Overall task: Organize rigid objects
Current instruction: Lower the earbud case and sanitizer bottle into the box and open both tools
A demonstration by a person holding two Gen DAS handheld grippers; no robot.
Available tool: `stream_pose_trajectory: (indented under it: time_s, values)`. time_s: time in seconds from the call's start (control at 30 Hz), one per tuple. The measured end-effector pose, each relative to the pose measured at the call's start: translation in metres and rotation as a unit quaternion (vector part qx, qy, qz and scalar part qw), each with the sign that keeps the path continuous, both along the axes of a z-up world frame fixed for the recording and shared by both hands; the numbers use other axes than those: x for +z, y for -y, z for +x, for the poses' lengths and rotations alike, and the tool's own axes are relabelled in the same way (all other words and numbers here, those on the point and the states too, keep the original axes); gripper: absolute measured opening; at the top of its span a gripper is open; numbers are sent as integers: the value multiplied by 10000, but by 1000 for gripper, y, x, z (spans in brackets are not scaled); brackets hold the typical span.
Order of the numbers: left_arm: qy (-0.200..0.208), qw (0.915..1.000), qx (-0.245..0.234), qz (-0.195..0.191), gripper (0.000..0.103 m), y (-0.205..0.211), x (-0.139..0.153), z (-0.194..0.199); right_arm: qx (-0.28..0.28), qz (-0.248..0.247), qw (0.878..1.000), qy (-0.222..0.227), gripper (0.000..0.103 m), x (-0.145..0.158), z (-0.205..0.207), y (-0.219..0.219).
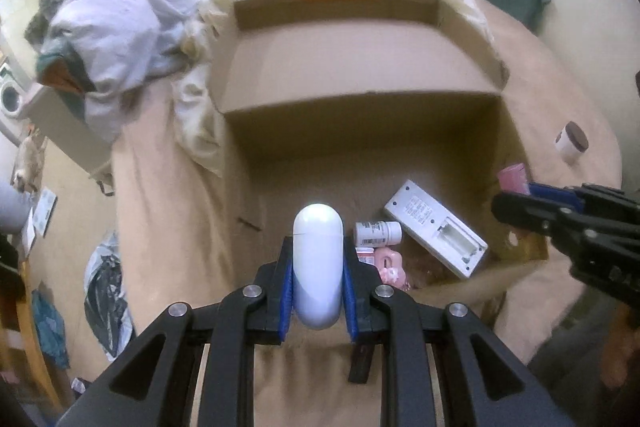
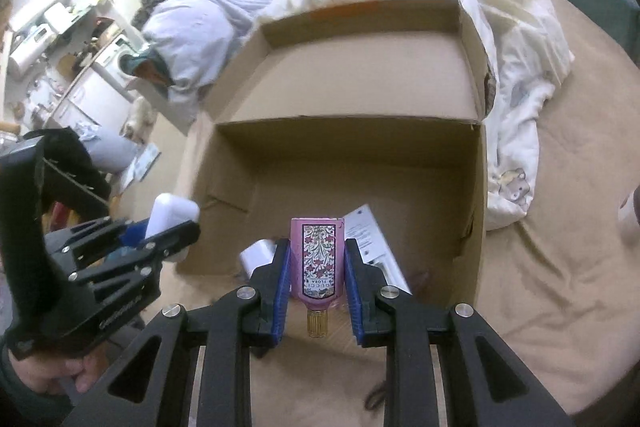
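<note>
My left gripper (image 1: 317,251) is shut on a white rounded case (image 1: 318,267), held over the near edge of an open cardboard box (image 1: 360,131). The case also shows in the right wrist view (image 2: 170,217). My right gripper (image 2: 317,247) is shut on a pink floral perfume bottle (image 2: 318,261), gold cap toward me, above the box's near wall (image 2: 224,263). In the left wrist view the right gripper (image 1: 516,197) is at the box's right edge with the pink bottle (image 1: 512,177). Inside the box lie a white remote (image 1: 436,233), a white pill bottle (image 1: 378,231) and a pink item (image 1: 390,265).
The box sits on a tan bed sheet (image 1: 168,195). A rumpled white duvet (image 2: 512,75) and a pale blue garment (image 1: 108,39) lie behind it. A small jar with a brown lid (image 1: 572,141) stands on the sheet to the right. A black plastic bag (image 1: 106,299) lies beside the bed at left.
</note>
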State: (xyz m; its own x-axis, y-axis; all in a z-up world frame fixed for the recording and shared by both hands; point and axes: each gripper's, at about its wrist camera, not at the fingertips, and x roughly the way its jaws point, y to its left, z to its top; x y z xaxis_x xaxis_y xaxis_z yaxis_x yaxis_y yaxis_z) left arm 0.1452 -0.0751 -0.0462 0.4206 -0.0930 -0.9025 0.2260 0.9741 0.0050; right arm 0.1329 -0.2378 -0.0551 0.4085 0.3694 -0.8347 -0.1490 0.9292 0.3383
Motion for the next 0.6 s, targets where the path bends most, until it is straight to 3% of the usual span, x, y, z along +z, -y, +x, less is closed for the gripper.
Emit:
stream_pose_trajectory:
  time_s: [0.23,0.6]
  values:
    - [-403,9991,147,-27,19,3,-58,17,113,-64,9987,-486,27,-47,18,-12]
    - [-673,9975,136,195,19,11,-81,19,361,-464,9944,-873,27,-74,26,-35]
